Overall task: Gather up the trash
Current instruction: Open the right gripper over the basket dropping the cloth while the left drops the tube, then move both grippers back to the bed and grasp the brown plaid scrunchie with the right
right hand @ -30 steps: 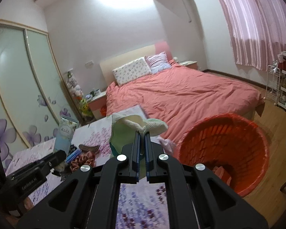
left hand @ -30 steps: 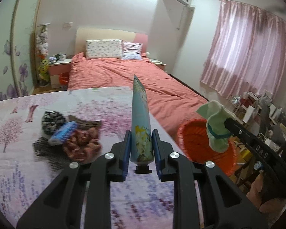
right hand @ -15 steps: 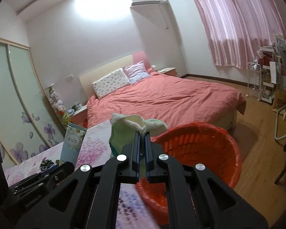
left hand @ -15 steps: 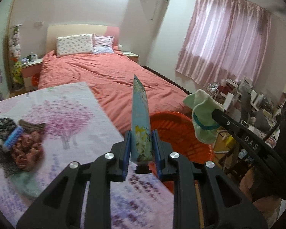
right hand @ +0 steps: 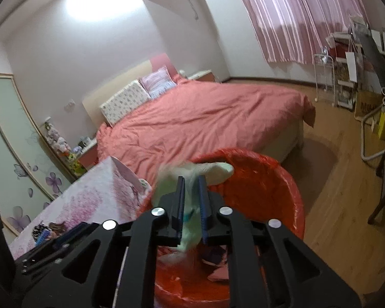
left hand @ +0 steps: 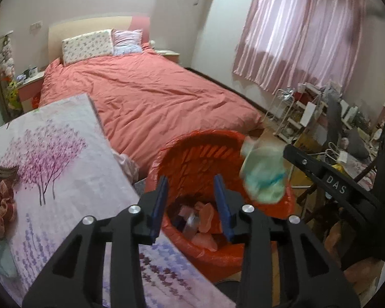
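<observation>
The pale green and white cloth [right hand: 190,179] hangs blurred between the fingers of my right gripper [right hand: 191,200], right above the red bin [right hand: 269,179]. My right jaws are opening around it, a narrow gap showing on either side of the fabric, so the pads no longer seem to press it. From my left wrist view the same cloth [left hand: 264,177] floats over the far rim of the red bin [left hand: 192,154], just off the tip of the right gripper [left hand: 285,151].

My left gripper [left hand: 191,200] points down into the bin; its jaws are opening and nothing is between them. Through the gap I see pinkish and clear scraps [left hand: 202,218] lying at the bottom of the bin.

Beside the bin, to the left, is the table with the floral cloth [left hand: 64,166], where a reddish-brown scrunchie [left hand: 0,205] lies near the edge. Behind the bin stretches the bed with a coral cover [left hand: 146,97], and pink curtains [left hand: 300,30] hang beyond it.
</observation>
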A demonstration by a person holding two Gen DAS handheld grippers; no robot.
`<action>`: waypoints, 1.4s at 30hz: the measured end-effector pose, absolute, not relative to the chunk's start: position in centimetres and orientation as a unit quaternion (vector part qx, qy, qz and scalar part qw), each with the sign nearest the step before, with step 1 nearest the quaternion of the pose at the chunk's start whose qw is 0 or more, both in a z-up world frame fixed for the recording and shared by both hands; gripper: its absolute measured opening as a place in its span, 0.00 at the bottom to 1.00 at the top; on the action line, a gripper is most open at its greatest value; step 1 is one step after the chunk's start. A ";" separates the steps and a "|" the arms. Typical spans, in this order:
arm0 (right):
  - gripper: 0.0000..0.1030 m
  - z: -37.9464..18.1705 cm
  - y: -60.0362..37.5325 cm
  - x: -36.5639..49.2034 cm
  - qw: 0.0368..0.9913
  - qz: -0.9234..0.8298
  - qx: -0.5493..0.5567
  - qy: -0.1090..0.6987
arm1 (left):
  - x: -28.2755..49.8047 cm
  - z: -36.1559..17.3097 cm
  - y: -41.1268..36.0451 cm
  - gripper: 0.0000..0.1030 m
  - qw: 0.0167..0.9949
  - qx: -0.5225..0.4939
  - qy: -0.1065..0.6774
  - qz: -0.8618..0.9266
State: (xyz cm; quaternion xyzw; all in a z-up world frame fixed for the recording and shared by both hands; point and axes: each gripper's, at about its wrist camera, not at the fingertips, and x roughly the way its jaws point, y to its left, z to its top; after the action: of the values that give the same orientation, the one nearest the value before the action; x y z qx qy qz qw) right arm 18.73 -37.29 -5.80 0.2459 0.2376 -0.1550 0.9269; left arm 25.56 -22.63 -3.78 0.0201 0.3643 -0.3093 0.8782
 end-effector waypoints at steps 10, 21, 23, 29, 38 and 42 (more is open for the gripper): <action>0.32 -5.8 -35.4 18.4 0.927 -0.150 0.232 0.254 | 25.7 -4.7 -16.6 0.45 0.897 0.029 0.369 -0.241; 0.32 -5.0 -30.2 19.4 0.939 -0.109 0.185 0.268 | 25.0 -5.0 -7.3 0.51 0.915 0.007 0.371 -0.158; 0.32 -5.0 -28.9 19.6 0.941 -0.097 0.177 0.272 | 24.9 -5.1 -5.3 0.51 0.918 0.002 0.371 -0.141; 0.32 -5.1 -24.5 20.7 0.943 -0.052 0.152 0.292 | 24.4 -4.8 0.6 0.53 0.929 -0.008 0.361 -0.085; 0.32 -5.3 -16.2 23.4 0.938 0.034 0.110 0.326 | 24.2 -5.3 9.1 0.55 0.932 -0.035 0.362 0.002; 0.32 -6.0 -12.2 25.4 0.931 0.070 0.102 0.344 | 23.5 -5.3 12.0 0.55 0.932 -0.048 0.359 0.021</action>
State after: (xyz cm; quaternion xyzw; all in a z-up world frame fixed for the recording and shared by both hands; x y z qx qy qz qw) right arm 25.41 -12.20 -5.98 0.1017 0.3439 0.0699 0.9309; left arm 23.51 12.00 -5.34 -0.0483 0.3595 0.0213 0.9317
